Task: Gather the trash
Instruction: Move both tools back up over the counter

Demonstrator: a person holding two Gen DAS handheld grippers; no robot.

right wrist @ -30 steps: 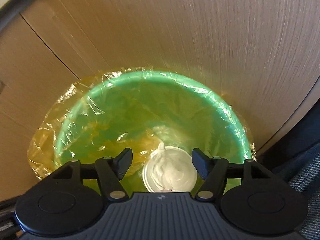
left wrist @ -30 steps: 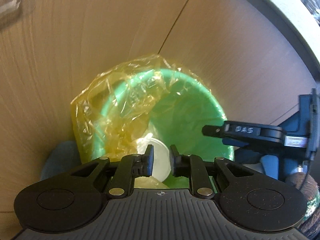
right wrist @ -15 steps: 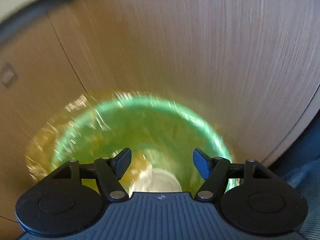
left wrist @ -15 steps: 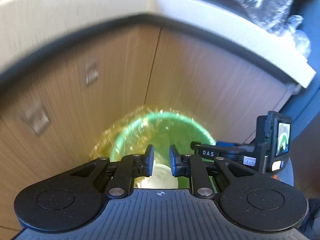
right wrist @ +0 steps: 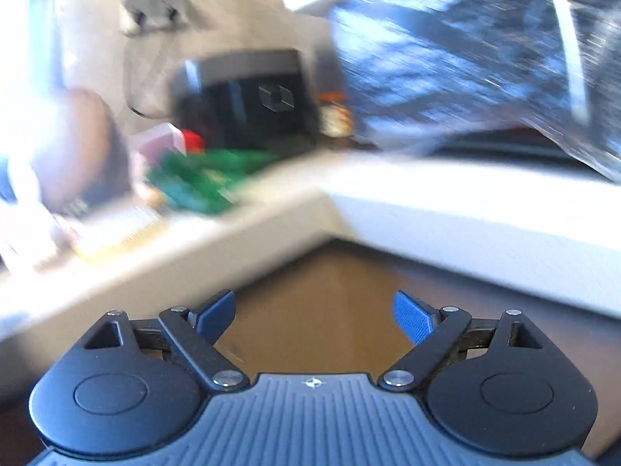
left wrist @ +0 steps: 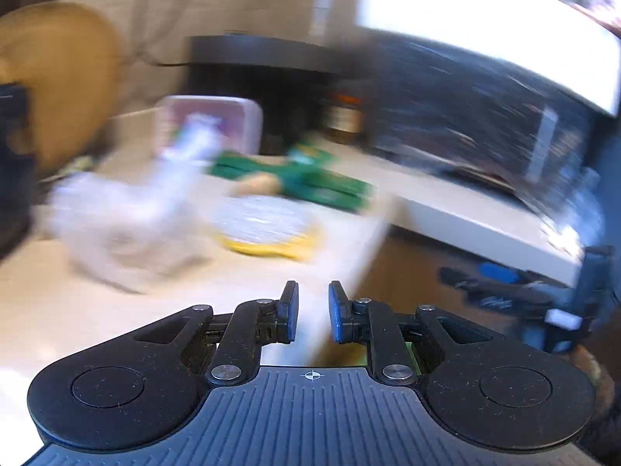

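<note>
1. A second ago both cameras looked down into the lined green bin with a white cup lying in it; now both have swung up to the countertop (left wrist: 116, 310), so I judge that drop finished and the next piece due; both views are heavily smeared.
2. My left gripper (left wrist: 313, 310) has its fingers a narrow gap apart, nothing between them; my right gripper (right wrist: 314, 316) stands wide apart, also empty.
3. The remaining trash lies on the counter: a crumpled clear plastic wrapper (left wrist: 128, 209) at near left, a white disc on something yellow (left wrist: 264, 225) just right of it, a green packet (left wrist: 306, 178) farther back.
4. A lidded clear box (left wrist: 217, 124) stands at the far left; I cannot tell its contents; the bin is out of view.
</note>
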